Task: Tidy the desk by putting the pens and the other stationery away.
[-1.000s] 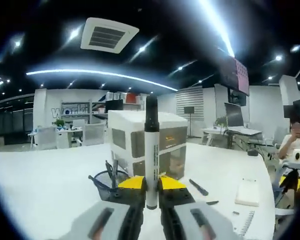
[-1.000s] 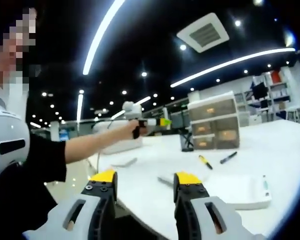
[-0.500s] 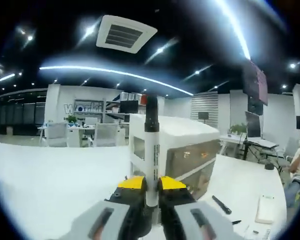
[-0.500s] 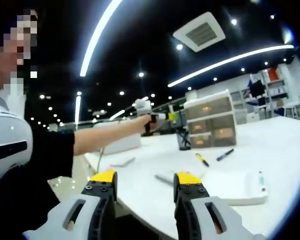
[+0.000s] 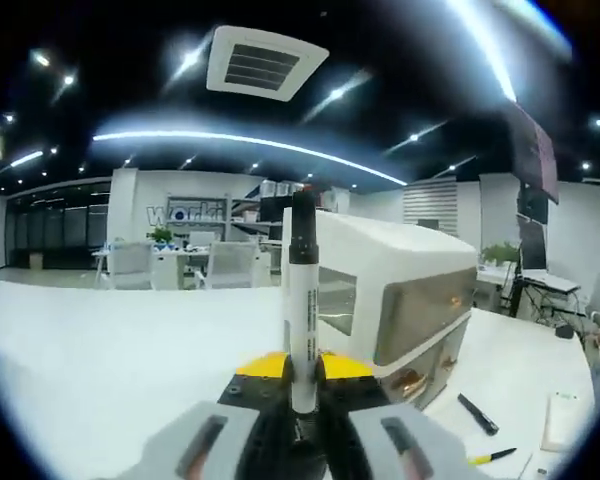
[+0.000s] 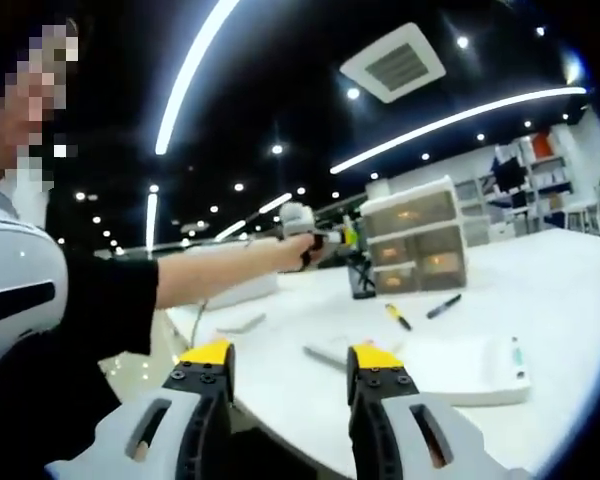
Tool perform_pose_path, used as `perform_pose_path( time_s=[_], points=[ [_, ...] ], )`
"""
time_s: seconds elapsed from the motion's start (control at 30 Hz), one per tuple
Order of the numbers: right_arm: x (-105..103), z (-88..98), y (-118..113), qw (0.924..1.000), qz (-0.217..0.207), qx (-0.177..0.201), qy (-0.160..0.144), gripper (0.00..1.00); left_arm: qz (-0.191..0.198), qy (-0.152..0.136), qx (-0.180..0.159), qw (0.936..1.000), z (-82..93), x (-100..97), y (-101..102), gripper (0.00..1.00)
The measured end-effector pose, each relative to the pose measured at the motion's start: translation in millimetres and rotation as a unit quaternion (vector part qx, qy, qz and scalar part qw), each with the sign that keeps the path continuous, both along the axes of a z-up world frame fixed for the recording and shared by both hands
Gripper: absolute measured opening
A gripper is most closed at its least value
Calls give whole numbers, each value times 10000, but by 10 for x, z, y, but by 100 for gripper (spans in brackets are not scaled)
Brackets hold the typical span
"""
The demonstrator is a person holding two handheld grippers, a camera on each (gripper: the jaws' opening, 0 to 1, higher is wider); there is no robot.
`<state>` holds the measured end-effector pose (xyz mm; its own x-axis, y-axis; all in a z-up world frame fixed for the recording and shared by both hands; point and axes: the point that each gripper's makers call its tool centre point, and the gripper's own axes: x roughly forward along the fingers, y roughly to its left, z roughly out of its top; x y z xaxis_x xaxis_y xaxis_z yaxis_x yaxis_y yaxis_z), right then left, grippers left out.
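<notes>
1. In the left gripper view, we see the left gripper (image 5: 300, 365) with its yellow-tipped jaws pressed onto a marker (image 5: 301, 300), which stands upright between them, black cap uppermost.
2. Just behind that marker sits a white drawer unit (image 5: 395, 300) with tinted drawer fronts, resting on the white desk (image 5: 100, 350).
3. Near the desk's right edge in the same view we make out a black pen (image 5: 477, 413), a yellow pen (image 5: 493, 457) and the corner of a notepad (image 5: 562, 420).
4. In the right gripper view, the right gripper (image 6: 290, 365) hangs with its jaws spread apart and nothing between them, off the desk's near edge.
5. Beyond those jaws we see a white tray (image 6: 460, 365) on the desk's near part, with a green-tipped pen (image 6: 516, 352) lying at its right end.
6. Farther in lie a yellow-and-black pen (image 6: 397, 316) and a dark pen (image 6: 444, 306), side by side but apart.
7. A person's outstretched arm (image 6: 210, 275) carries the left gripper near a dark mesh pen holder (image 6: 361, 276), which stands just beside the drawer unit at the desk's far side.
</notes>
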<state>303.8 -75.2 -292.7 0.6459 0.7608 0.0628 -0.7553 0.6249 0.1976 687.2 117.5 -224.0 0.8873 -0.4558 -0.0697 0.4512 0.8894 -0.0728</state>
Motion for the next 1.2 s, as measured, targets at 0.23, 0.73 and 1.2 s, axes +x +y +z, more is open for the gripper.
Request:
perform_pose_path(
  time_s=[0.23, 0.73, 1.2],
  points=[
    [-27, -17, 26, 10000, 26, 13, 16, 42, 131, 110, -55, 9998, -123, 160, 72, 11],
    [-70, -5, 47, 10000, 32, 16, -21, 42, 214, 270, 219, 9992, -214, 172, 149, 35],
    [-117, 46, 154, 9997, 207, 44, -116, 44, -116, 299, 12, 9995, -317, -320, 254, 45]
  ],
)
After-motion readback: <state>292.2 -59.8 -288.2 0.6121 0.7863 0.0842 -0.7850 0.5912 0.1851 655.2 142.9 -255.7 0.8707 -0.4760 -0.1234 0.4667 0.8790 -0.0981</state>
